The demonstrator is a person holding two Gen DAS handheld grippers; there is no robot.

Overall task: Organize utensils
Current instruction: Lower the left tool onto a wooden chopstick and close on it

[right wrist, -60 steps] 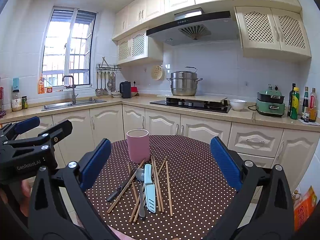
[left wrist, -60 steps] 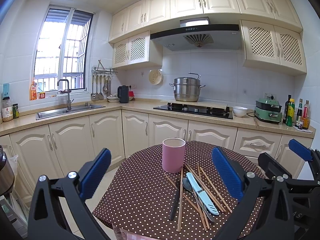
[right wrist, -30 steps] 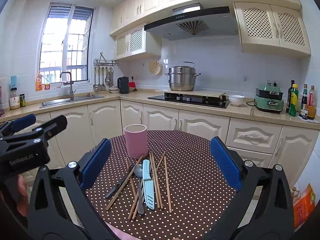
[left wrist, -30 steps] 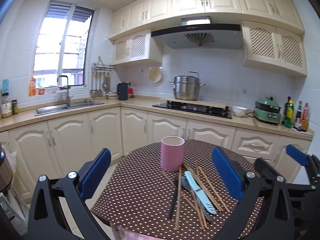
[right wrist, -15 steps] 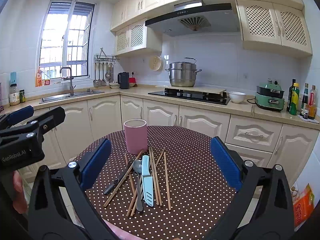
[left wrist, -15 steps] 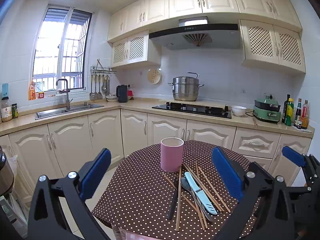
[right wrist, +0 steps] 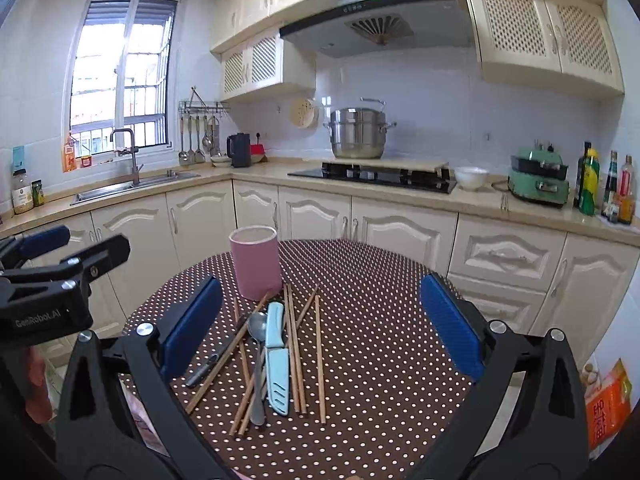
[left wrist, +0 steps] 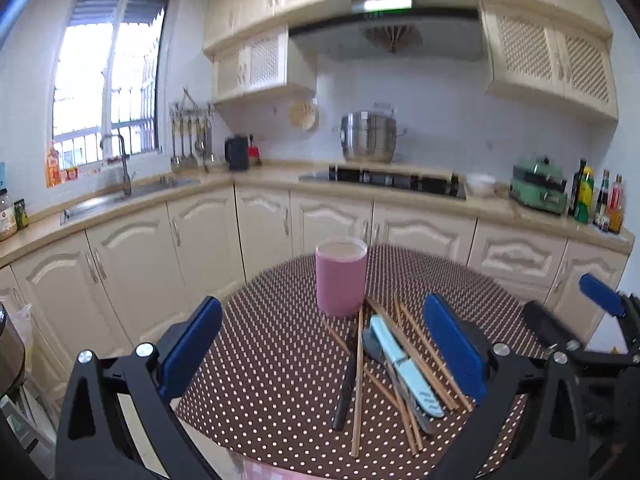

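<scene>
Two sets of black tongs with blue pads hang over a round bench draped in a brown, white-dotted cloth, both spread wide and holding nothing. The left tongs frame the near edge of the bench in their own camera and show again at the left margin of the right wrist view. The right tongs hover above the scattered utensils and appear at the right edge of the left view.

A tall pink cylindrical holder stands upright toward the far left of the bench, its rim pale. Just in front of it lies a loose heap: several brown wooden chopsticks crossing one another, a pale blue sheathed knife lying lengthwise among them, a grey metal spoon with its bowl toward the holder, and a dark-handled utensil to the left, possibly a second knife, though the view does not settle it. One chopstick tip reaches the holder's base.

Behind, cream cabinets run under a worktop carrying a steel steamer pot on a black hob.
</scene>
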